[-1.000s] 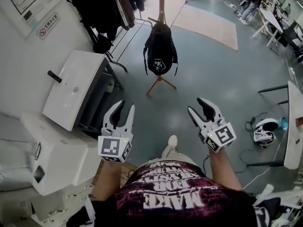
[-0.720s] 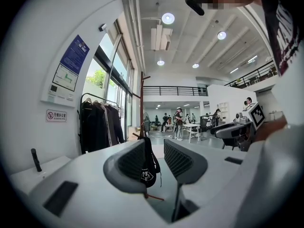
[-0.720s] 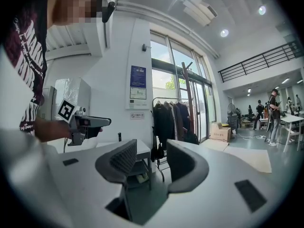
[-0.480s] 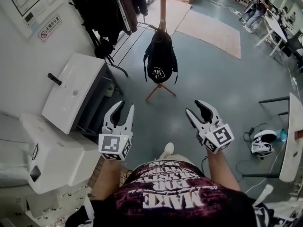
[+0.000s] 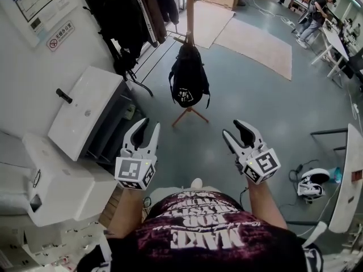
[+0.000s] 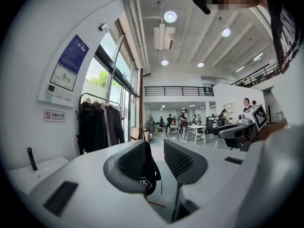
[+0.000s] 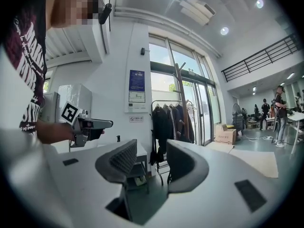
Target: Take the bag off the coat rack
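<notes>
A black backpack (image 5: 188, 79) with a white logo hangs on the wooden coat rack (image 5: 190, 7), ahead of me on the grey floor. In the left gripper view the backpack (image 6: 151, 174) shows between the jaws, far off. My left gripper (image 5: 143, 134) is held low and left of it, open and empty. To the right, my right gripper (image 5: 236, 134) is likewise open with nothing in it, at about the same height. In the right gripper view the coat rack pole (image 7: 181, 103) rises beyond the jaws. Both grippers are well short of the bag.
A white cabinet top (image 5: 88, 109) and white boxes (image 5: 54, 180) stand at my left. A clothes rail with dark coats (image 5: 122, 10) is behind them. A rug (image 5: 258, 44) lies beyond the rack, and tables with people (image 5: 317, 10) at the far right.
I have stepped a little closer; the backpack and rack sit slightly lower-left in view. Both grippers keep their pose, open.
</notes>
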A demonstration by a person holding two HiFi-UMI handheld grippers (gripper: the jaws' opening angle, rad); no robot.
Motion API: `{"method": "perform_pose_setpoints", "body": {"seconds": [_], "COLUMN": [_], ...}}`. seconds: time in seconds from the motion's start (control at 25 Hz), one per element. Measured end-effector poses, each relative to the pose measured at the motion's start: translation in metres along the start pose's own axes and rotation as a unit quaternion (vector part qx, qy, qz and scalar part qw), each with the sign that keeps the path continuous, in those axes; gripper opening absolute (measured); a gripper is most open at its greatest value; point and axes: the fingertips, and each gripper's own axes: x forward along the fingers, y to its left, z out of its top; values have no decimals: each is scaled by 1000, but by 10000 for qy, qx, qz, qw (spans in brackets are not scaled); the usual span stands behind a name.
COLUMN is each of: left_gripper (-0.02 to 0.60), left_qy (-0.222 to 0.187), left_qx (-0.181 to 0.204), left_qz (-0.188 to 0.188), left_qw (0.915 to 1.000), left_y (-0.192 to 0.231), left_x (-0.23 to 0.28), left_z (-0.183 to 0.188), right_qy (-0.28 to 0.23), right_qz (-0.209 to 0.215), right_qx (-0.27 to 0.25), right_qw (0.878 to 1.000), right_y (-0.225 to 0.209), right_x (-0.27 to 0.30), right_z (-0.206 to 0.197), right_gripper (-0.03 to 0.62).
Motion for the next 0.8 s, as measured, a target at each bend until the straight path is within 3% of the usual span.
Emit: {"method": "perform_pose_setpoints", "body": {"seconds": [0.48,0.8], "left_gripper": [124,124], "left_qy": [329,445], "left_qx": [149,110], "left_qz": [222,93], "left_qw": [9991,9989], "left_y": [-14,-11], "left_x": [3,22], "left_z": [-14,-23], "right_qy": [-46,-40], "right_qz": [152,121], "right_qx": [267,391], "right_qw": [9995,9992], "right_y": [-25,-40], "right_x": [-4,11], "right_z": [-14,-22], "right_gripper": [202,201]}}
